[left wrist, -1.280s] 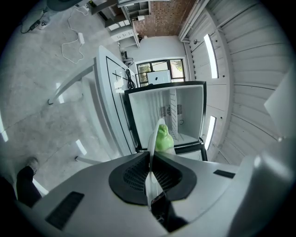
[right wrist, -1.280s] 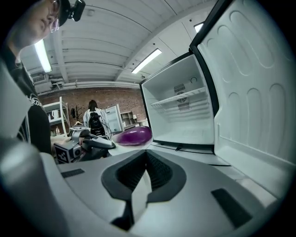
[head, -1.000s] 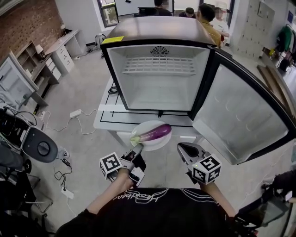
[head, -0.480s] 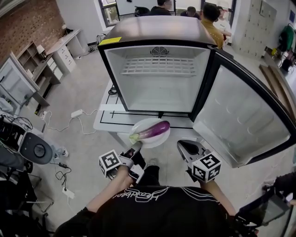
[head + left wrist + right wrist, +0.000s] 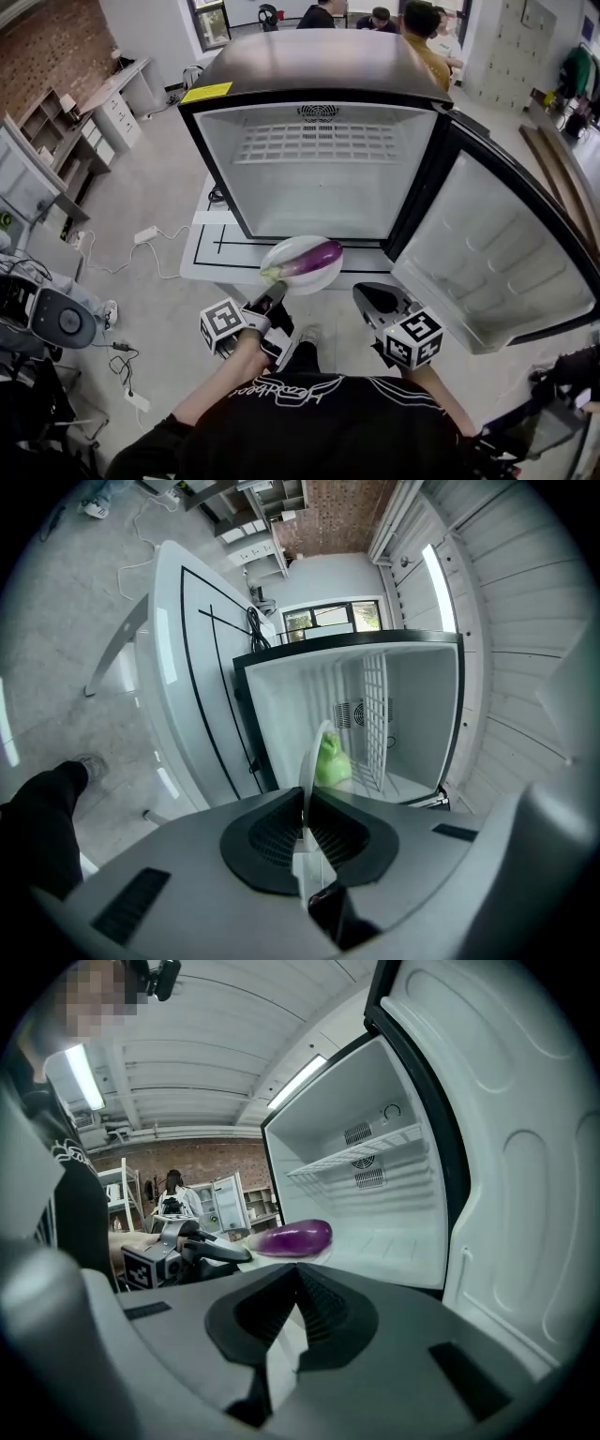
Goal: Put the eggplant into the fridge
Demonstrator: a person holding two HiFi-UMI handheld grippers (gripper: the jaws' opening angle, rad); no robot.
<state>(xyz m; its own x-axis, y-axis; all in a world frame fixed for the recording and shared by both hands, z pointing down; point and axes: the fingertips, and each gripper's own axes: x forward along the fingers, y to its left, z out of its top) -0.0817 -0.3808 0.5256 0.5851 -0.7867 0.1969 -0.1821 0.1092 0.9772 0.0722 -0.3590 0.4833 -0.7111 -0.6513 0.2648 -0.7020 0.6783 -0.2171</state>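
purple eggplant (image 5: 314,260) lies on a white plate (image 5: 291,246) just ahead of the left claw (image 5: 272,298), which clamps the plate's near rim, short of the open fridge (image 5: 319,192) beyond, so the placing itself remains; the right claw (image 5: 370,298) alongside is closed on nothing.

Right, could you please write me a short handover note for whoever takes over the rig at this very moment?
Left tool: shut on the rim of the white plate, holding it in front of the open fridge.
Right tool: shut, empty, beside the plate.
Eggplant: lying on the plate, not yet inside.
Done: fridge door is open and the plate with the eggplant is held up to the opening.
Left: carry the plate in, probably onto the fridge floor below the wire shelf, then release and pull back.
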